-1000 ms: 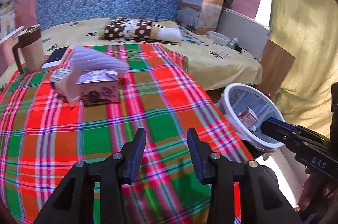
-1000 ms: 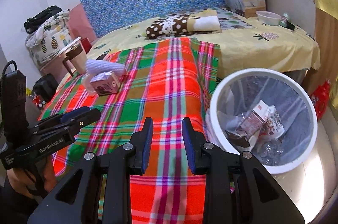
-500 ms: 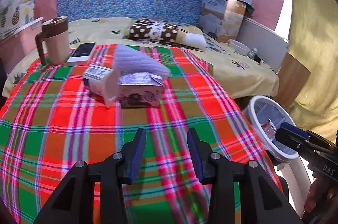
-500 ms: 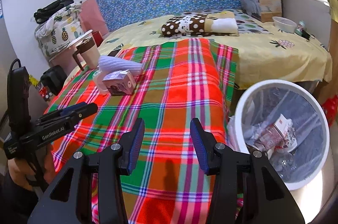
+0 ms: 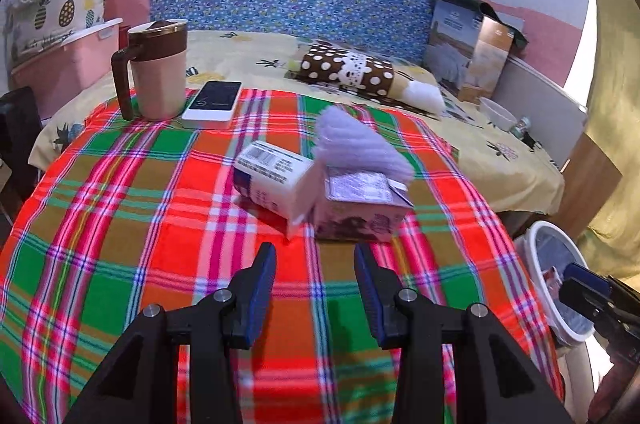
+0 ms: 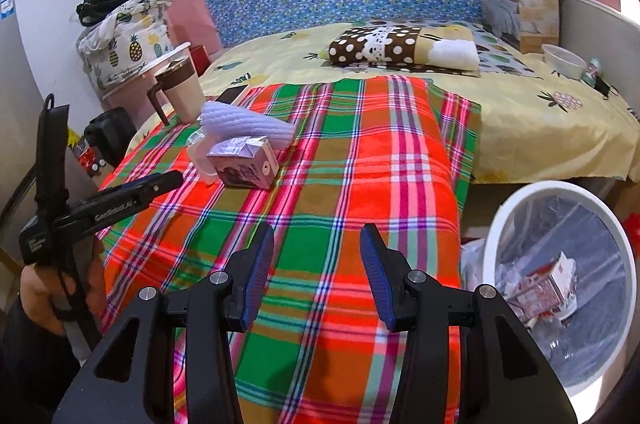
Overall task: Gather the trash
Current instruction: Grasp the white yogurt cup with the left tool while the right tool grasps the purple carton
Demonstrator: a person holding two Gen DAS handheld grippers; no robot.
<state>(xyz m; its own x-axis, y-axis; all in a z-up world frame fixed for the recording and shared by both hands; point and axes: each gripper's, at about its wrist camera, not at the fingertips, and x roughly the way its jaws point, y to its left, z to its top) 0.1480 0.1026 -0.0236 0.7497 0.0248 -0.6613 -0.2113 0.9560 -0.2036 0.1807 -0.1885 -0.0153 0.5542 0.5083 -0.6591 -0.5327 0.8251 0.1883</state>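
Note:
On the plaid cloth (image 5: pixel 120 224) lie a purple carton (image 5: pixel 360 212), a white carton (image 5: pixel 272 180) on its side touching it, and a lilac foam wrap (image 5: pixel 356 144) resting on both. My left gripper (image 5: pixel 315 288) is open and empty, a short way in front of the cartons. My right gripper (image 6: pixel 317 280) is open and empty over the cloth's near right part; the purple carton (image 6: pixel 244 168) is far to its left. A white bin (image 6: pixel 560 288) with a clear liner stands on the floor at right, holding a crushed red-and-white carton (image 6: pixel 548 284).
A brown-and-beige mug (image 5: pixel 156 72) and a phone (image 5: pixel 214 100) sit at the cloth's far left. A polka-dot pillow (image 5: pixel 348 72), a boxed item (image 5: pixel 468 44) and a small bowl (image 5: pixel 496 112) lie on the yellow bedsheet behind. The left gripper shows in the right wrist view (image 6: pixel 160 184).
My left gripper has moved forward and left toward the cartons, which now look much nearer. My right gripper has opened wider and drawn back left from the bin.

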